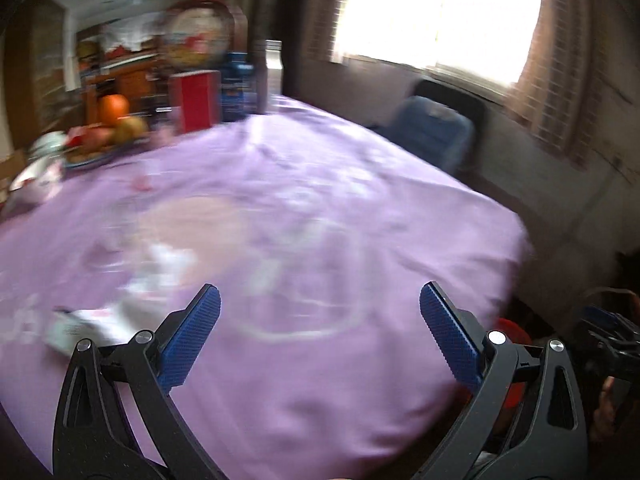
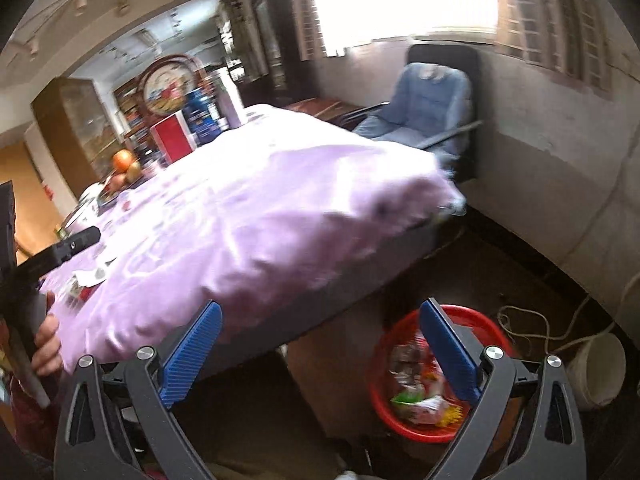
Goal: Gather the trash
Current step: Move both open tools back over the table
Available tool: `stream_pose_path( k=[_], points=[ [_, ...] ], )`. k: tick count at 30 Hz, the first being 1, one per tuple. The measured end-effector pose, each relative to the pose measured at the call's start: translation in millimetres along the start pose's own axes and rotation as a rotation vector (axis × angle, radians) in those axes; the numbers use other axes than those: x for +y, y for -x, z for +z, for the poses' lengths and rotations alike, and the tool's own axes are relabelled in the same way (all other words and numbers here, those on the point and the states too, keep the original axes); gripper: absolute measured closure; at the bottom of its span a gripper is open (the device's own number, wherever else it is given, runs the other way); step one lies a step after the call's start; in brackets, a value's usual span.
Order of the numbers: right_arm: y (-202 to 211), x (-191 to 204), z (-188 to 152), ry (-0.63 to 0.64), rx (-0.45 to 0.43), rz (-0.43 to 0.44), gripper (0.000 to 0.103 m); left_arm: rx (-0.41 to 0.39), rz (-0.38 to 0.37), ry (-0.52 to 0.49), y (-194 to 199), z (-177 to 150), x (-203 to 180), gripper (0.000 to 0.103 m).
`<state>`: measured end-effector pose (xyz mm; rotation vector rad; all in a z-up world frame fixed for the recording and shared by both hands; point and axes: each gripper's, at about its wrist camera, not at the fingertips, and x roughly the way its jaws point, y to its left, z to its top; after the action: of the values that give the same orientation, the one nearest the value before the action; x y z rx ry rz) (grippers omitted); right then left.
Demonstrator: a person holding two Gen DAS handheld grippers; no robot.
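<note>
Left wrist view: our left gripper hangs over the table w/ the purple tablecloth, fingers wide apart, nothing btwn them. Frame is motion-blurred. The remaining trash, a cluster of white paper scraps and wrappers, lies on the cloth at lower left of frame, just left of and slightly beyond the left finger pad. Its spread seems to run diagonally from lower left up toward centre, but blur makes the long axis uncertain. Fruit plate, red box and blue chair sit along the upper part of frame, well apart from the scraps.

Right wrist view: our right gripper is off the table edge, pointing down, fingers fully apart and empty. Red basket on the floor at lower right of frame, partly behind the right finger, already holds several wrappers. The same scraps show at far left of frame, mid-height, near the left hand gripping its tool.

Judgement: the left gripper is the nearer one to the leftover scraps; the right is over by the basket. The next grab probably needs the left gripper swung toward the frame's lower left so the scraps fall btwn its fingers.
</note>
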<state>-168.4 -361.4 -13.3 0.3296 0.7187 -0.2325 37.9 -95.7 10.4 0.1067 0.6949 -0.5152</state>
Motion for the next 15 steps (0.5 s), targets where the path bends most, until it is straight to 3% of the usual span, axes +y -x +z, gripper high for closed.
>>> stream_pose_path(
  k=[7,12,15],
  points=[
    [-31.6,77.6,9.9,0.136,0.057,0.091,0.006,-0.005,0.228,0.087,8.0,26.6,112.9,0.007],
    [-50.1,135.1,17.5,0.257,0.076,0.137,0.006,0.016,0.251,0.234,-9.1,47.2,187.0,0.007],
    [-60.9,160.2,21.0,0.308,0.089,0.148,0.006,0.054,0.221,0.303,-29.8,53.5,211.5,0.007]
  ],
)
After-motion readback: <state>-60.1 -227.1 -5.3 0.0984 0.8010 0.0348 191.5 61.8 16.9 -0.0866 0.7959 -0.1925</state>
